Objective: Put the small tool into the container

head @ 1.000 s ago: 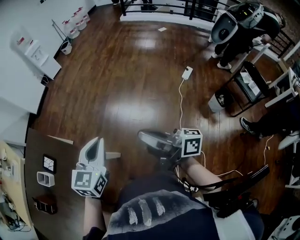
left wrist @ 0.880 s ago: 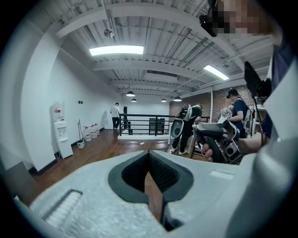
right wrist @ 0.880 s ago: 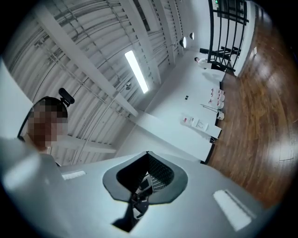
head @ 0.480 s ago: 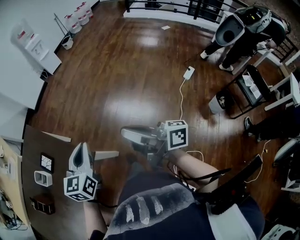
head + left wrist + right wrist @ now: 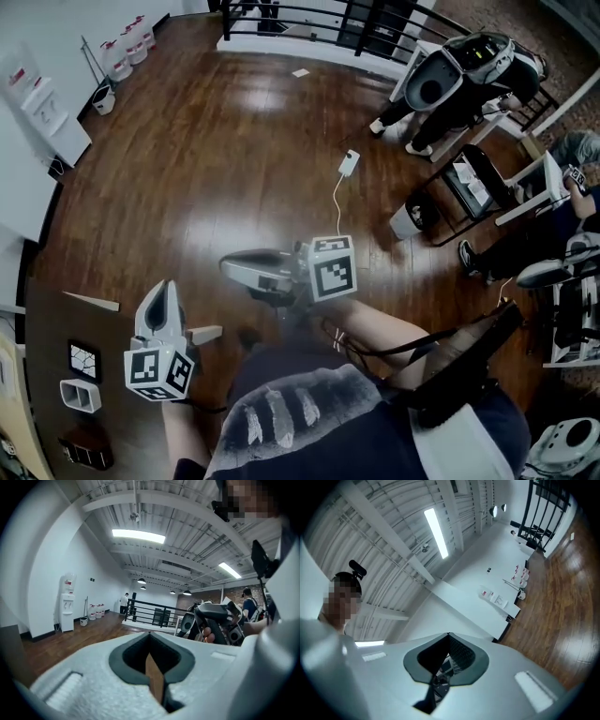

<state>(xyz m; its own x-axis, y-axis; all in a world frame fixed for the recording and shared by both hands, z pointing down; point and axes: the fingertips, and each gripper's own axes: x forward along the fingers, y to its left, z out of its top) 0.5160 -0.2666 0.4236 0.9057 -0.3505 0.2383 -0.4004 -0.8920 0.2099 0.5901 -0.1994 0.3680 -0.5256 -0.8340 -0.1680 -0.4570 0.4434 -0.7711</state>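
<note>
In the head view my left gripper [image 5: 167, 287] hovers over the wood floor beside the dark table [image 5: 42, 328], its jaws shut with nothing between them. In the left gripper view the left gripper [image 5: 150, 633] points level into the room, tips together. My right gripper [image 5: 228, 266] reaches left across the middle of the head view, jaws closed. In the right gripper view the right gripper [image 5: 449, 634] tilts up toward a white wall and the ceiling, with nothing sticking out past its tips. On the table sit a white container [image 5: 80, 396], a black patterned square [image 5: 82, 359] and a dark brown box [image 5: 84, 452]. I see no small tool.
A white charger [image 5: 349, 162] with its cable lies on the floor ahead. A small bin [image 5: 410, 217], chairs and a grey machine [image 5: 469, 70] stand at the right, where people sit. A black railing [image 5: 309, 19] runs along the far side. A water dispenser [image 5: 42, 103] stands at the left wall.
Both grippers have shifted left in the head view, the right one also slightly up. The view has swung, so the table now sits lower in the left corner.
</note>
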